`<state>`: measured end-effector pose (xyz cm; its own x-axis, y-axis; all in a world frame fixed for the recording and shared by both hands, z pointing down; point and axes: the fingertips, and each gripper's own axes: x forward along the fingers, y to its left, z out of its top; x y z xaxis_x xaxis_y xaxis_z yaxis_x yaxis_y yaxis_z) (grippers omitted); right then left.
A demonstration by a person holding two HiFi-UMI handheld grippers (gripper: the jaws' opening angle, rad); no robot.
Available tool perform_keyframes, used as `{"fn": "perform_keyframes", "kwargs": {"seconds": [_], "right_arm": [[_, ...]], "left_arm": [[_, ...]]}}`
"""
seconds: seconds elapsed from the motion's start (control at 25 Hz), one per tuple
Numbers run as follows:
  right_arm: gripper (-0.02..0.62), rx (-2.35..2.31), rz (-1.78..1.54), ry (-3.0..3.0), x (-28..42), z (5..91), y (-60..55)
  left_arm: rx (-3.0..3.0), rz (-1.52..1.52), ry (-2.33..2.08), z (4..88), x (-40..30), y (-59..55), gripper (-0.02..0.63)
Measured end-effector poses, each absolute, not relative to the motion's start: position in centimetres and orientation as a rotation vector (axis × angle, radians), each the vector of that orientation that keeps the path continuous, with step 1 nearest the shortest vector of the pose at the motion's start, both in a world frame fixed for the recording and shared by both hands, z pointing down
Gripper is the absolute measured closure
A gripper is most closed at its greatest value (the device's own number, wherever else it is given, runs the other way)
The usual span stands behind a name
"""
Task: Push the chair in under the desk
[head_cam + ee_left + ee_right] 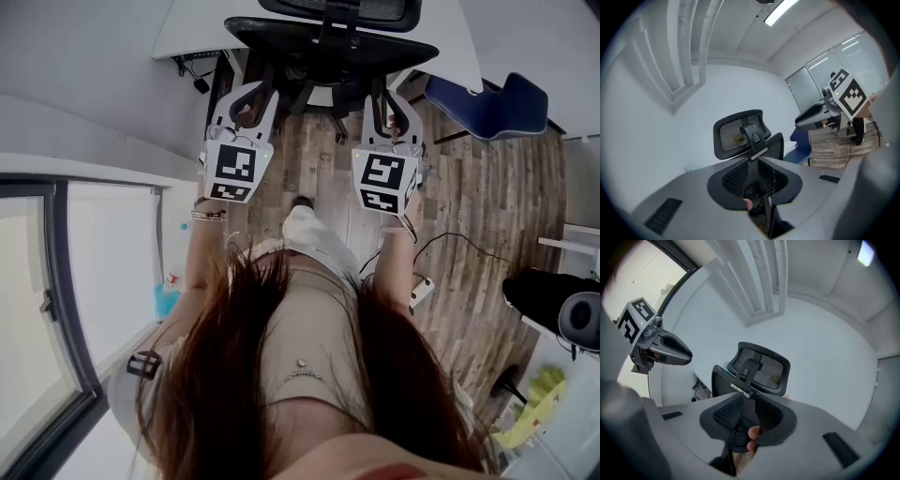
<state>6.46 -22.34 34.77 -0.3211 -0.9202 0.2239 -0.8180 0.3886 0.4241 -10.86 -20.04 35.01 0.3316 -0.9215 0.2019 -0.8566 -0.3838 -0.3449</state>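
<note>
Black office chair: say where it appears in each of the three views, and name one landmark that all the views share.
Head view: the black office chair sits at top centre, against the picture's upper edge.
Left gripper view: centre, slightly below the middle.
Right gripper view: centre, slightly below the middle.
Shared landmark: its mesh headrest.

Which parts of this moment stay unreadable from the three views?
- Head view: the chair and desk run off the top edge, so their overlap is unclear.
- Both gripper views: the chair's lower half is hidden behind the jaws.
- Head view: whether the left gripper or right gripper touches the chair is lost against its dark frame.
</note>
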Motion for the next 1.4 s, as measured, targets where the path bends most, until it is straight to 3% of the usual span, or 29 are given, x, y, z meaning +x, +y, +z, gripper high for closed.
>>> {"fn": "perform_keyframes", "kwargs": {"seconds": [0.6, 1.4], "right_arm": [[0.547, 1.545, -0.418, -2.255, 4.9, 32.6, -16.0], [0.557, 1.549, -0.417, -2.255, 5.4, 31.9, -7.7]], "left_arm": [[-2.461, -0.483, 1.636, 34.5, -11.4, -13.4, 0.569], [-2.478, -0.405, 1.651, 34.0, -10.2, -5.6, 0.592]]}}
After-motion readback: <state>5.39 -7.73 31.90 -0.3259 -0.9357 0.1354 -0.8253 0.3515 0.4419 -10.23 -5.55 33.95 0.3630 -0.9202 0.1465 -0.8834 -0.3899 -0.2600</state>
